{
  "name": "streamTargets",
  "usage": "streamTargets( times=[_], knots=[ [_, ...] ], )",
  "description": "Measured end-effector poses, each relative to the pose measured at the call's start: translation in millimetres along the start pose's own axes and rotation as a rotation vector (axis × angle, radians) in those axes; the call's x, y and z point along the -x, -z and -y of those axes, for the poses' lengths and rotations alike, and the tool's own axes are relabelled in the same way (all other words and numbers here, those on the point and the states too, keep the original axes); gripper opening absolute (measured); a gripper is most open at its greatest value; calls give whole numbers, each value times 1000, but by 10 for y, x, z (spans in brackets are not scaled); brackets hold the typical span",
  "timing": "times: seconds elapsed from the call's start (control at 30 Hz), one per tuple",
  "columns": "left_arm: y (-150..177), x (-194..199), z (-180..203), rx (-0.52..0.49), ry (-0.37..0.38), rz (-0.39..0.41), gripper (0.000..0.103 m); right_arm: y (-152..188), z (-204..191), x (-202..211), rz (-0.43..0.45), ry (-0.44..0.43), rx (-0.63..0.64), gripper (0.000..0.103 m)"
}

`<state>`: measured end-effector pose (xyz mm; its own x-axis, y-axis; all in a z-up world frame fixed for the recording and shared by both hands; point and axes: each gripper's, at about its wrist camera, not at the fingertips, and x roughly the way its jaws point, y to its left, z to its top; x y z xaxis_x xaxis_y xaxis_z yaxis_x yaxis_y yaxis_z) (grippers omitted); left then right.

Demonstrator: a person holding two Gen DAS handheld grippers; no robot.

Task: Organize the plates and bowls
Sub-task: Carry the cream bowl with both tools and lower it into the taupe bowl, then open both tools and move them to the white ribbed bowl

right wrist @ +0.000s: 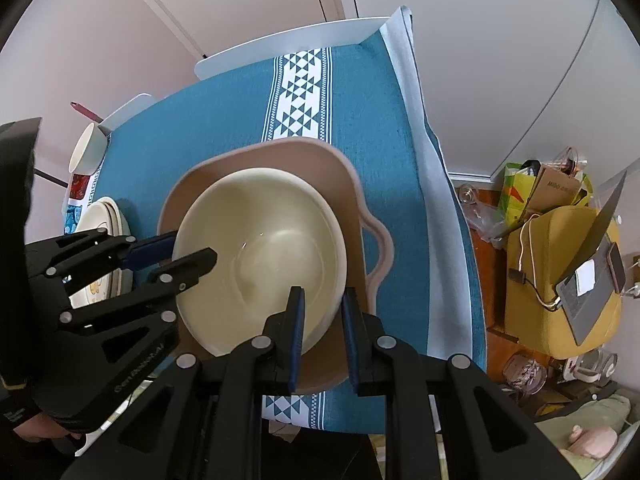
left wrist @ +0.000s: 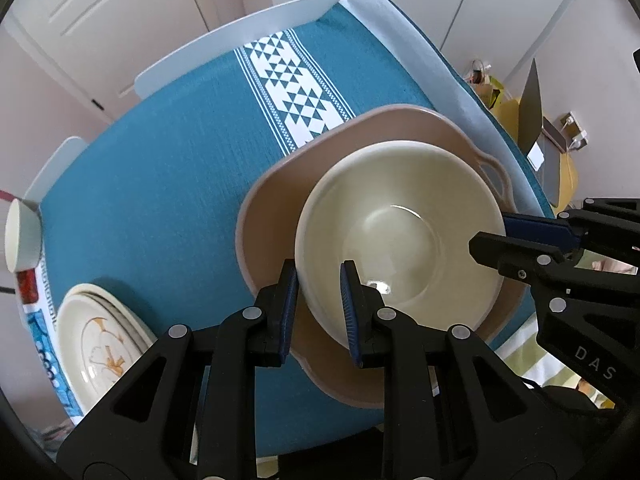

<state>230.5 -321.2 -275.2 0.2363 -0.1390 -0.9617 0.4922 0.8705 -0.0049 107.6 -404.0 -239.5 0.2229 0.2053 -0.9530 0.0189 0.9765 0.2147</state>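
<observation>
A large cream bowl sits inside a pink-beige handled dish on the teal tablecloth. My left gripper straddles the bowl's near-left rim, one finger inside and one outside, with a gap at the wall. My right gripper straddles the bowl's near-right rim the same way, above the dish. In the left wrist view the right gripper reaches over the bowl's right rim; in the right wrist view the left gripper is at its left rim. A stack of patterned plates lies at the left.
The teal tablecloth has a white triangle-pattern band. A small white pot with a pink handle stands at the table's left edge. White chair backs stand beyond the table. A yellow chair with a laptop is on the right.
</observation>
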Motion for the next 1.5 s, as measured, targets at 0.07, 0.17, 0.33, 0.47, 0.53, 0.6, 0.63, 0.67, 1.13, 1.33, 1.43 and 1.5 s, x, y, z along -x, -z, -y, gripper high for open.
streamTargets(
  times=[0.07,0.17,0.33,0.47,0.53,0.6,0.63,0.67,1.13,1.33,1.43,1.5],
  knots=[
    [11,20,-1,1,2,-2,19,10,-5,33,8,3,1,17],
    [23,101,-16,4,7,7,19,23,-4,114,26,-3,-3,17],
    [36,444,-148,34,31,67,19,25,-17,410,96,-24,4,17],
    [95,937,-452,141,56,212,19,-87,-192,770,213,-97,70,17],
    [168,1212,-654,212,49,298,20,-188,-356,931,272,-140,127,17],
    [274,1472,-893,301,26,374,29,-286,-528,1019,310,-175,184,17],
    [325,1557,-993,337,13,395,53,-352,-654,1054,327,-193,223,19],
    [389,1642,-1119,380,-5,418,75,-399,-755,1071,339,-206,251,31],
    [1349,1879,-3015,856,-190,448,102,-1148,-2602,584,350,-323,604,102],
    [1491,1587,-3851,976,-175,437,102,-1654,-3436,256,298,-365,629,102],
    [1488,1312,-4198,1015,-128,418,95,-1924,-3745,-189,229,-316,621,102],
    [1450,1027,-4447,1040,-73,383,80,-2072,-3879,-533,161,-310,600,102]
  ],
)
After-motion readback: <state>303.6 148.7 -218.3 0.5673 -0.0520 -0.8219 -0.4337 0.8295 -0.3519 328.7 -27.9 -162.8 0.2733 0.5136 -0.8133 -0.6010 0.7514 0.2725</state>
